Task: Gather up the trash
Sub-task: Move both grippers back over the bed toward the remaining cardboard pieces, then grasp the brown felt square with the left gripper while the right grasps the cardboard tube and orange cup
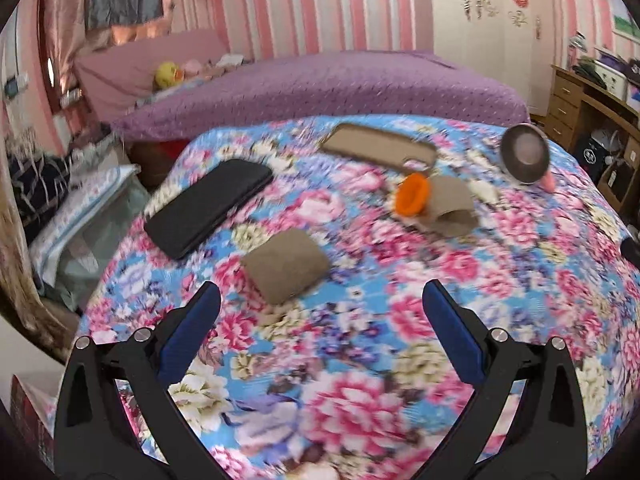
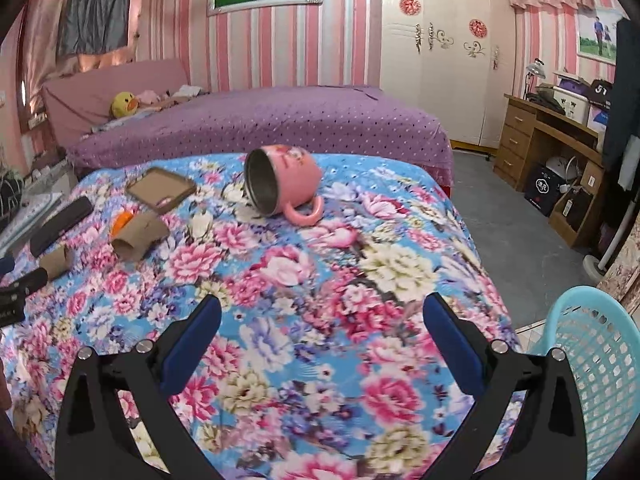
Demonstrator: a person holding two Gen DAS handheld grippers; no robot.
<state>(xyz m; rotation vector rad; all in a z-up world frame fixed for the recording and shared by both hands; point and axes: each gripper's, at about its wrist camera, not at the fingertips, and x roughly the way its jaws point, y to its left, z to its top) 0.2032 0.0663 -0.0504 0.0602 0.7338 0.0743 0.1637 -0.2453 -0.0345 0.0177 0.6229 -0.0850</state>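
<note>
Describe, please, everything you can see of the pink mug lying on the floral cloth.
The pink mug lies tipped on its side on the floral cloth, its open mouth turned toward the right wrist camera and showing a dull, metal-looking grey inside. Its outside is pink with a flower print near the rim. The loop handle rests down against the cloth. It looks empty, and nothing else touches it. In the left wrist view it appears blurred.

Left gripper (image 1: 320,300) hangs over floral cloth (image 1: 360,360), jaws spread wide, nothing between them. Flattened cardboard tube (image 1: 286,266) lies just ahead of the tips. Black phone (image 1: 208,206) at left. Second cardboard tube (image 1: 450,208) farther right, orange piece (image 1: 412,194) touching its near end. Brown phone case (image 1: 378,148) beyond. Pink mug (image 1: 526,154) on its side, far right. View motion-blurred.
</note>
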